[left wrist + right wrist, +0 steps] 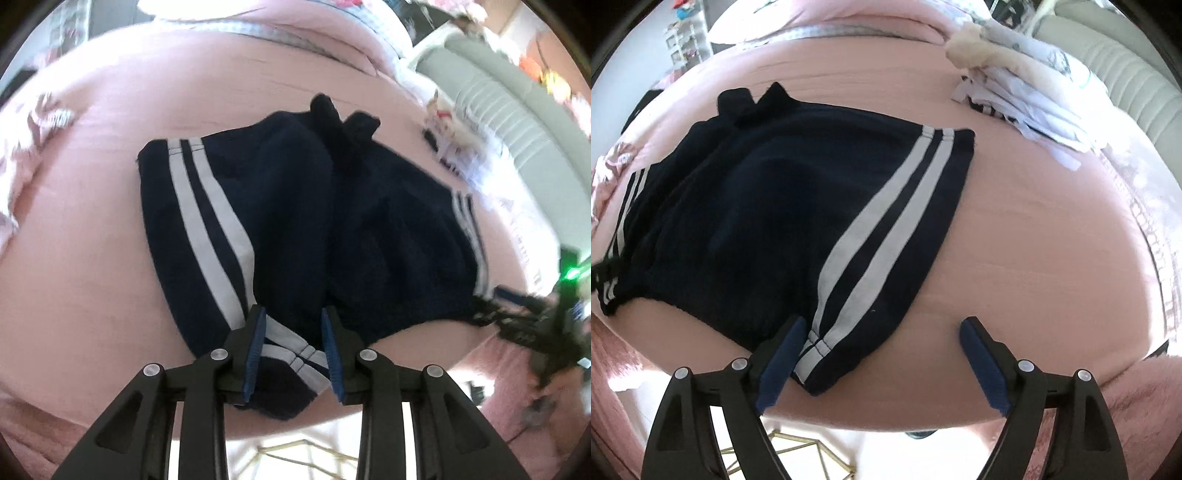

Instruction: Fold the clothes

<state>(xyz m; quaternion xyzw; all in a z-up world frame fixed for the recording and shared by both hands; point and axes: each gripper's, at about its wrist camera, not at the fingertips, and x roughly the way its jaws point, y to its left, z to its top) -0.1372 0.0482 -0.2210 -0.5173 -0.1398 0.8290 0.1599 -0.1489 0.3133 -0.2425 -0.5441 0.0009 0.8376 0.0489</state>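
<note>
Right wrist view: pink bedspread (1052,240) carries navy shorts (768,221), folded laundry (1027,99).

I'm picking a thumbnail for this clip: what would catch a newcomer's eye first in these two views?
First, the dark navy shorts with white side stripes, spread across the middle of the pink bed cover. Next, the blue-padded claws at the near hem: the left claw straddles one striped corner, and the right claw stands wide around the other. A heap of pale clothes lies at the far right.
</note>
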